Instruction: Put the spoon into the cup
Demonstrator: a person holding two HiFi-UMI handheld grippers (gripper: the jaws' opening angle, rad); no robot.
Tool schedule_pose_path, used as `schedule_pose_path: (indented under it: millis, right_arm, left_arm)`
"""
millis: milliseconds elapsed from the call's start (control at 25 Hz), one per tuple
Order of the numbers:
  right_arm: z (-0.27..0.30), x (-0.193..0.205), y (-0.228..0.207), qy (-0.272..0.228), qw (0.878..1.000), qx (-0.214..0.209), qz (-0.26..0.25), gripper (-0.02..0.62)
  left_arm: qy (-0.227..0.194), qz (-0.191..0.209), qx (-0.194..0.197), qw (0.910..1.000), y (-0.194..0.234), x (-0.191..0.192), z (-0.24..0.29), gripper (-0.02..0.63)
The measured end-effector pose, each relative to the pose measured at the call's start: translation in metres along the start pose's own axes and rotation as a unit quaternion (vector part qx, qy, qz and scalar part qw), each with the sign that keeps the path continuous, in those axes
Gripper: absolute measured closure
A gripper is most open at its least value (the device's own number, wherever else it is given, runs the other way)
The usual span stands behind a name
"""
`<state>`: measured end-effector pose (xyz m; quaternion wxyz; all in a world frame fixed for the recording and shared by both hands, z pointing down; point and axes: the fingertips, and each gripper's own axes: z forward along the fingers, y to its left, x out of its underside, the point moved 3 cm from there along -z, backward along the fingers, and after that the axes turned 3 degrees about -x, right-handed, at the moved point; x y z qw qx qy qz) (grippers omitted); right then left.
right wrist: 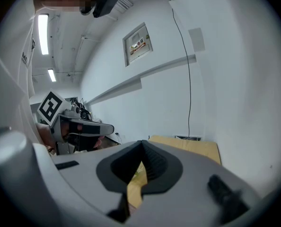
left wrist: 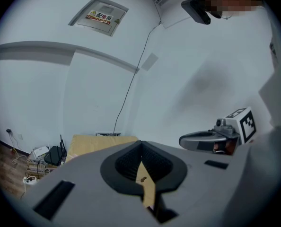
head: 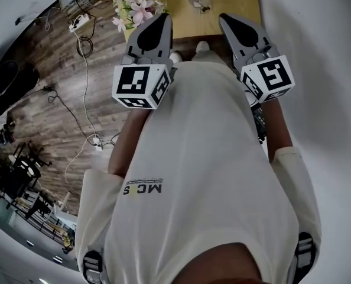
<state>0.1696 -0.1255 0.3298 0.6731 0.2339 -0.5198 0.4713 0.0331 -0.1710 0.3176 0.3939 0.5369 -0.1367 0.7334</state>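
Observation:
A clear glass cup (head: 199, 0) stands on the wooden table (head: 181, 25) at the top of the head view; a small pale object lies against it, too small to tell as a spoon. Both grippers are held up against the person's white shirt, short of the table's near edge. My left gripper (head: 162, 18) points toward the flowers, jaws together, nothing in them. My right gripper (head: 228, 19) is likewise shut and empty. In the left gripper view my left gripper (left wrist: 141, 167) shows only a slit of table. My right gripper (right wrist: 141, 167) looks the same in its own view.
Pink and white flowers (head: 137, 5) stand on the table's left part. Cables and a power strip (head: 81, 22) lie on the wood floor at left. A white wall closes the right side. A router (left wrist: 53, 155) sits on the floor beside the table (left wrist: 93, 143).

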Motion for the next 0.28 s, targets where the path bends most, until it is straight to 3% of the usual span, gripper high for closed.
schedule_pose_path:
  millis: [280]
  right_arm:
    - [0.0011,-0.0023,-0.0012,-0.008,1.000,0.007,0.002,0.565]
  left_arm:
    - [0.004,-0.002,-0.001,1.0000,0.0022,0.0022,0.0000,0.594]
